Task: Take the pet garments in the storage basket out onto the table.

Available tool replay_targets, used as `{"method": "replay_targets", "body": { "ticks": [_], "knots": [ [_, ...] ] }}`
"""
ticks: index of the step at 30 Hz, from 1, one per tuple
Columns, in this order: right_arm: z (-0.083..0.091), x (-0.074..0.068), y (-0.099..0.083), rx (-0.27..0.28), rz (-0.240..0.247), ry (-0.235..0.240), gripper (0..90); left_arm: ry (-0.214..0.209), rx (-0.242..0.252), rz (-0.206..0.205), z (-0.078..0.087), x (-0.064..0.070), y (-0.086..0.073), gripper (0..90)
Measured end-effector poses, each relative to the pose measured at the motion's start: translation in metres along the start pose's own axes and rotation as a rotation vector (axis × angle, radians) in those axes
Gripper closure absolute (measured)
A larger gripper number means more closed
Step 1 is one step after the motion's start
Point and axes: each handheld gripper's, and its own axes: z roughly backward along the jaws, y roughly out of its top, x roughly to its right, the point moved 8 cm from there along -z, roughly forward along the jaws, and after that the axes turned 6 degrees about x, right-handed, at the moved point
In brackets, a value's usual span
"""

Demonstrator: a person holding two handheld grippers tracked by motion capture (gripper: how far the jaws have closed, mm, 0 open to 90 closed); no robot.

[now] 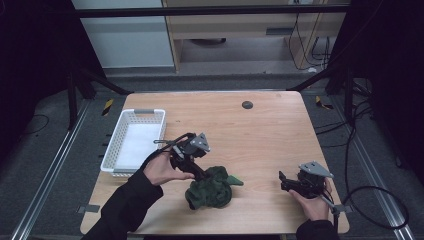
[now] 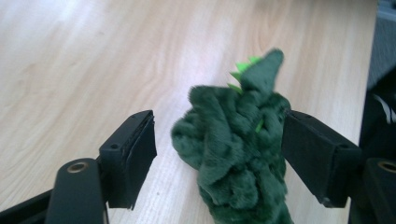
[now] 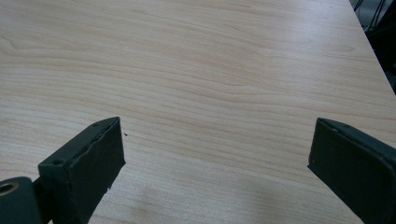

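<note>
A dark green plush toy with light green spikes lies near the table's front edge, at the middle. My left gripper hovers over its left side. In the left gripper view the jaws stand wide apart around the plush toy; the right jaw touches its fur and the left jaw is a little away from it. My left gripper is open. Near the front right corner, my right gripper points left over bare wood. In the right gripper view my right gripper is open with nothing between its jaws.
A white plastic basket sits at the table's left edge, behind the left hand. A small dark round disc lies near the far edge. Bare wood stretches between the two grippers. Cables lie on the floor at the right.
</note>
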Motion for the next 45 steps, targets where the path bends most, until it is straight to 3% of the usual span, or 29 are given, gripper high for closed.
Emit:
{"method": "replay_targets", "body": {
  "ticks": [7,8,12,14,16,22,30,32,37,40,45],
  "knots": [
    [0.000,0.000,0.000,0.001,-0.001,-0.001,3.5,0.086,0.151,0.089,0.020,-0.011,-0.005,33.5],
    [0.000,0.000,0.000,0.001,-0.001,-0.001,3.5,0.086,0.151,0.089,0.020,-0.011,-0.005,34.7],
    [0.000,0.000,0.000,0.002,-0.004,-0.001,3.4,0.155,0.239,0.144,0.032,-0.015,-0.010,38.2],
    [0.000,0.000,0.000,0.002,-0.005,-0.002,3.4,0.173,0.258,0.153,0.034,-0.016,-0.012,39.4],
    [0.000,0.001,0.000,0.005,-0.005,-0.005,3.3,0.218,0.302,0.171,0.040,-0.016,-0.017,40.0],
    [0.001,0.001,0.001,0.010,-0.009,-0.004,3.3,0.260,0.343,0.197,0.046,-0.017,-0.028,40.4],
    [0.001,0.001,0.001,0.012,-0.011,-0.005,3.3,0.336,0.401,0.262,0.058,-0.022,-0.049,41.5],
    [0.001,0.000,0.001,0.013,-0.011,-0.006,3.2,0.371,0.424,0.293,0.064,-0.024,-0.058,41.3],
    [0.001,0.000,0.001,0.013,-0.012,-0.006,3.2,0.400,0.416,0.310,0.069,-0.023,-0.070,41.0],
    [0.001,0.000,0.001,0.013,-0.008,-0.009,3.2,0.429,0.450,0.341,0.076,-0.022,-0.078,40.7],
    [0.001,0.000,0.001,0.012,-0.007,-0.009,3.1,0.459,0.464,0.373,0.081,-0.020,-0.093,40.1]
  ]
}}
